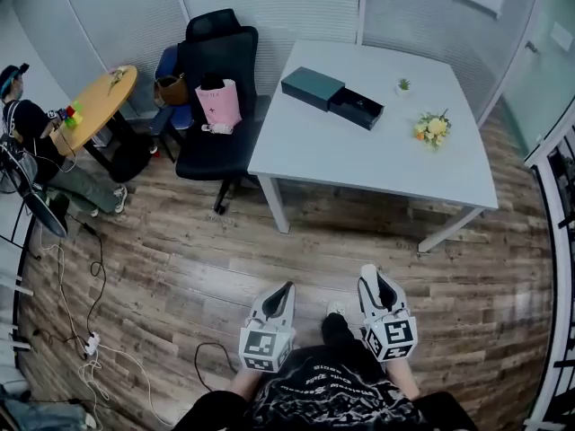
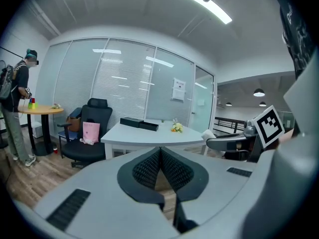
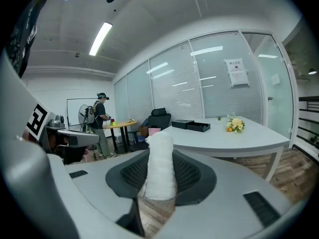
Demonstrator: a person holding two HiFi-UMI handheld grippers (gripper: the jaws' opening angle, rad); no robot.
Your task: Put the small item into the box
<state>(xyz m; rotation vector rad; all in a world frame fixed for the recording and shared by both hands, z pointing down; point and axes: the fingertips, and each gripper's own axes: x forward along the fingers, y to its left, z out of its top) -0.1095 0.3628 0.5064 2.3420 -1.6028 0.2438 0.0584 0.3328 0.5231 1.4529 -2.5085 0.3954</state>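
White desk (image 1: 377, 164) carries the dark box (image 1: 331, 98), its tray pulled open, well apart from the person. Left gripper (image 1: 286, 287) is closed and empty; right gripper (image 1: 374, 275) clamps a small white roll (image 3: 160, 166), which could slip loose on the way there.

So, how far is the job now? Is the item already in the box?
Not yet. Done: the white item is picked up and clamped in the right gripper. In hand: the person holds it while standing on the floor, away from the table. Left: reach the open box there and put the item inside. The left gripper is shut and empty.
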